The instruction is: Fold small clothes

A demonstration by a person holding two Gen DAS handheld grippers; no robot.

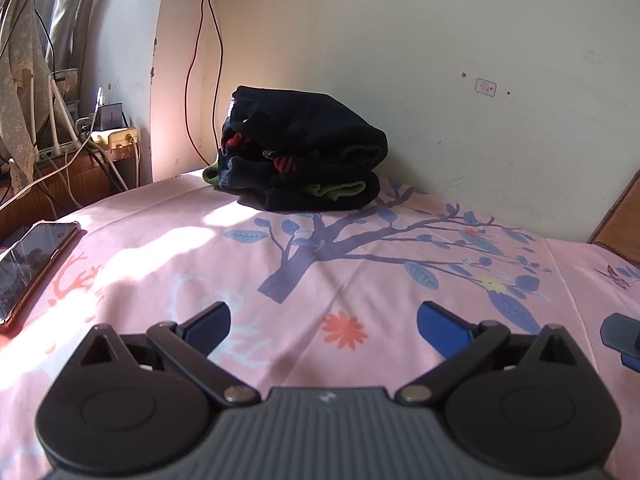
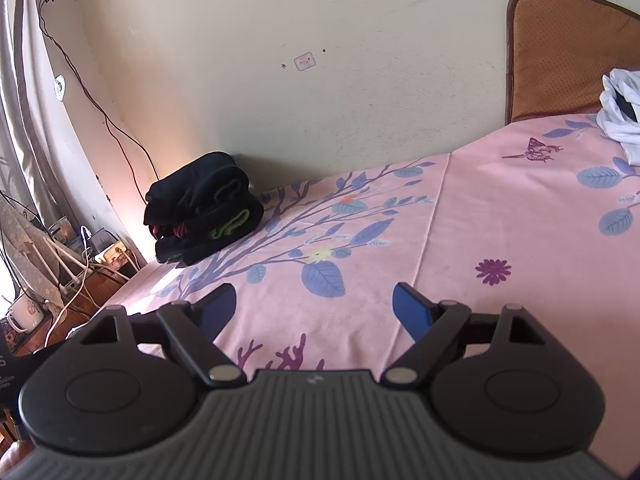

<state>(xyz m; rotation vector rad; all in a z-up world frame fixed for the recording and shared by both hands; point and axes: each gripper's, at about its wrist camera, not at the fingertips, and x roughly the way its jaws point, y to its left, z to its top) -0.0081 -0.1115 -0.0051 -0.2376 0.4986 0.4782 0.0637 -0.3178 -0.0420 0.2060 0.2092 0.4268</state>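
A stack of folded dark clothes (image 1: 300, 152) with green and red trim lies on the pink flowered bedsheet (image 1: 360, 264) against the wall; it also shows in the right wrist view (image 2: 202, 208) at the far left. My left gripper (image 1: 322, 320) is open and empty, low over the sheet, well short of the stack. My right gripper (image 2: 314, 306) is open and empty over the sheet. A crumpled white garment (image 2: 620, 116) lies at the far right edge of the bed. A part of the right gripper (image 1: 622, 334) shows at the left wrist view's right edge.
A phone (image 1: 32, 264) lies on the sheet at the left. A wooden side table (image 1: 72, 176) with cables, a charger and a router stands left of the bed. A brown headboard cushion (image 2: 568, 52) stands at the right. A white mug (image 2: 26, 314) sits lower left.
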